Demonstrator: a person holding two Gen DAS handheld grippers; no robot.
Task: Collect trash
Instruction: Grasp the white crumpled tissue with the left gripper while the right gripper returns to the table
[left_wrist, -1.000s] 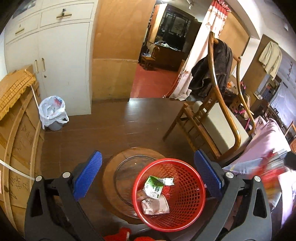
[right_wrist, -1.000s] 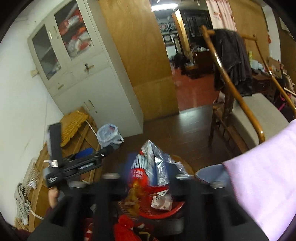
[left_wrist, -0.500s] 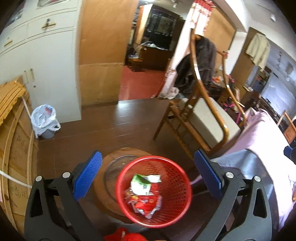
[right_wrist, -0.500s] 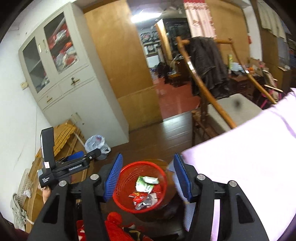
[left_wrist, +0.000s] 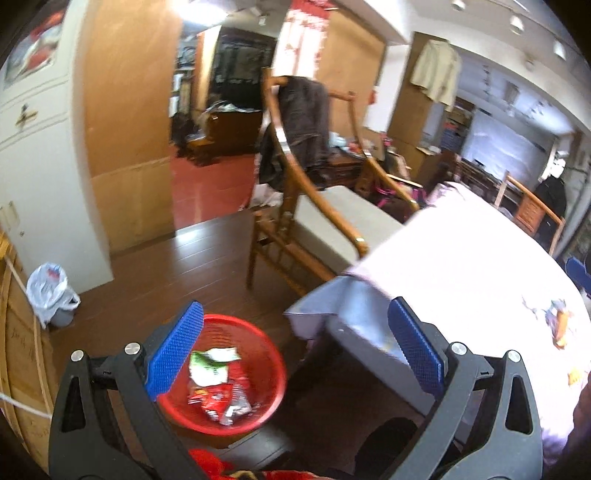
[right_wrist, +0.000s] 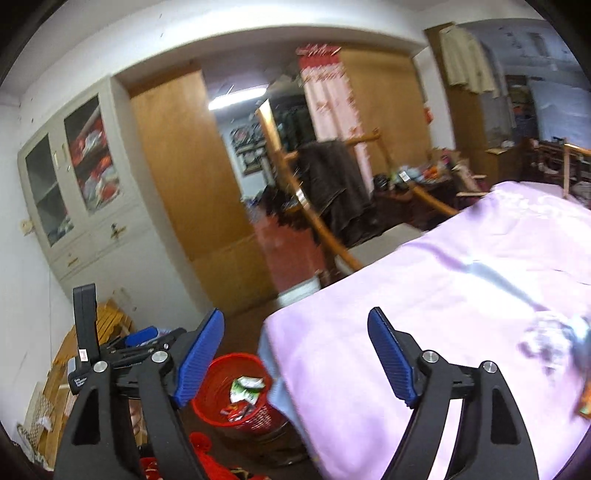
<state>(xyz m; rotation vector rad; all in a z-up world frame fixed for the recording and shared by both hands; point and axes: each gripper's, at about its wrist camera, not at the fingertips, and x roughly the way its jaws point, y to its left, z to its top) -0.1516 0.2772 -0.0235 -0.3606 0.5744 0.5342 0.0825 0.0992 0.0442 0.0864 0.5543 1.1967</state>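
A wooden armchair (left_wrist: 314, 221) with a pale cushion stands on dark floorboards (left_wrist: 192, 266), a dark coat (left_wrist: 303, 122) draped over its back; a pink bedsheet (right_wrist: 461, 295) covers the bed beside it; a white cabinet (right_wrist: 85, 206) with glazed doors lines the wall; a bag-lined bin (left_wrist: 50, 295) sits near its foot; a floral curtain (right_wrist: 328, 110) hangs at the doorway.

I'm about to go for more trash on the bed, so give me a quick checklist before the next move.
1. Right gripper open and holding nothing: ok.
2. Left gripper open and holding nothing: ok.
3. Red basket upright on the floor beside the bed: ok.
4. Wrappers lie inside the basket: ok.
5. Next piece on the bed, a small blurred wrapper: cannot tell what it is.
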